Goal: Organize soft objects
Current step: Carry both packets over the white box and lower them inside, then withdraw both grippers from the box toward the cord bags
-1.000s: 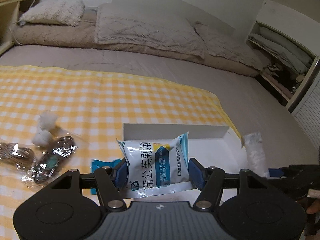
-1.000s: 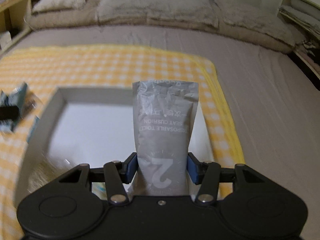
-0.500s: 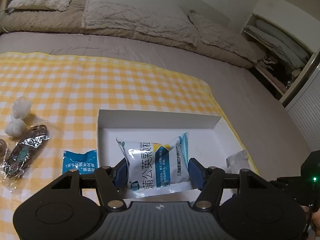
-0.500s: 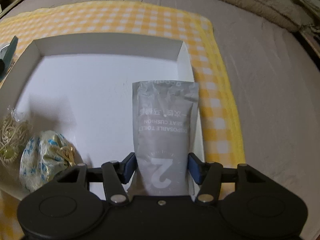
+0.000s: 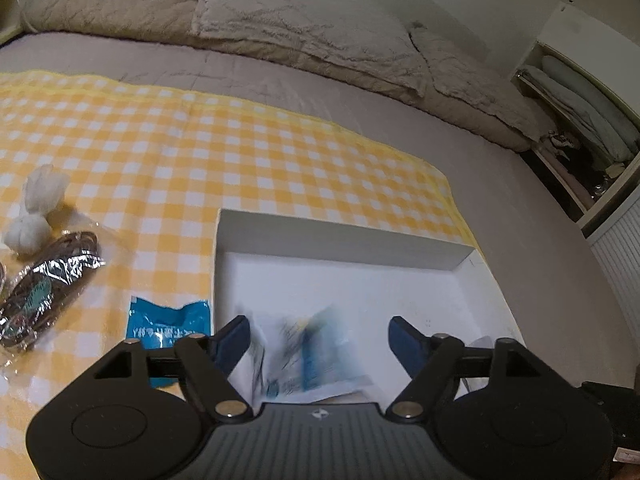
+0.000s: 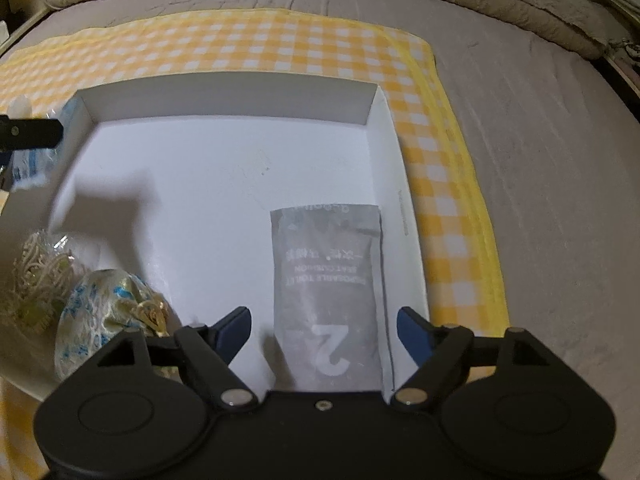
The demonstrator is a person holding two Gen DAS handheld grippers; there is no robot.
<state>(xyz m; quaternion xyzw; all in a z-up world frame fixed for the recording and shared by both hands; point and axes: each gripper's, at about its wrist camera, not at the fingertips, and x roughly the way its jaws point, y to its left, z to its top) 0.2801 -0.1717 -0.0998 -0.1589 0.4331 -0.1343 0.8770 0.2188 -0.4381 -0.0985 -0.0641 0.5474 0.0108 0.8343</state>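
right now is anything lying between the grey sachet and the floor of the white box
Nothing visible does. The grey sachet already lies flat on the white box floor beside its right wall, with the right gripper open around it, pads clear of its edges.

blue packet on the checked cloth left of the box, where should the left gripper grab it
Probably across its short width, coming from above. The blue packet lies flat on the yellow checked cloth, beside the white box, so a steep descent with the left gripper pinching its crinkled top edge suits it.
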